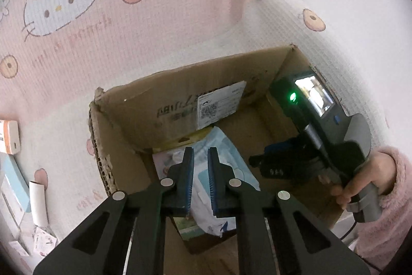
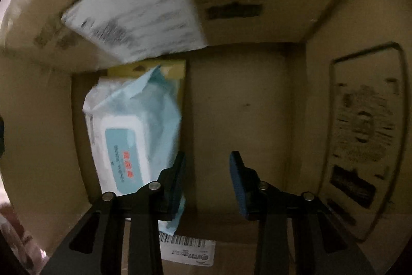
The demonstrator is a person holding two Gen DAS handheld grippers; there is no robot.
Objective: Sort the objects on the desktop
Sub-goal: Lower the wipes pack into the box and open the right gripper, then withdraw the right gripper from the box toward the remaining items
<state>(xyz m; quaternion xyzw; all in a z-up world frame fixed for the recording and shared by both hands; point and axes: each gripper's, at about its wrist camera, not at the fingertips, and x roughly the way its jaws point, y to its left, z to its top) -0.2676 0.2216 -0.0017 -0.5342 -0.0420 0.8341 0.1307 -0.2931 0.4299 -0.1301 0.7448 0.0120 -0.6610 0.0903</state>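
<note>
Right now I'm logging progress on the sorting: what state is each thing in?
Cardboard box: open-topped, partly filled.
Wet wipes pack: lying flat in the box, lid shut.
Left tongs: slightly open, empty, above the box.
Right tongs: open, empty, inside the box.
Cardboard tube: outside the box, on the cloth.

Cardboard box [image 1: 123, 117]: matt brown corrugated board, edge torn and rough. Paper shipping label [image 1: 221, 105] stuck on its inner wall. Wet wipes pack [image 2: 128, 120]: soft plastic film, slight sheen, crinkled. Tablecloth [image 1: 77, 43]: woven textured cloth, printed. Left gripper [image 1: 200, 179]: matt black plastic, ribbed blue pads, shiny metal rivets. Sleeve [image 1: 391, 200]: fluffy pink fleece.
</note>
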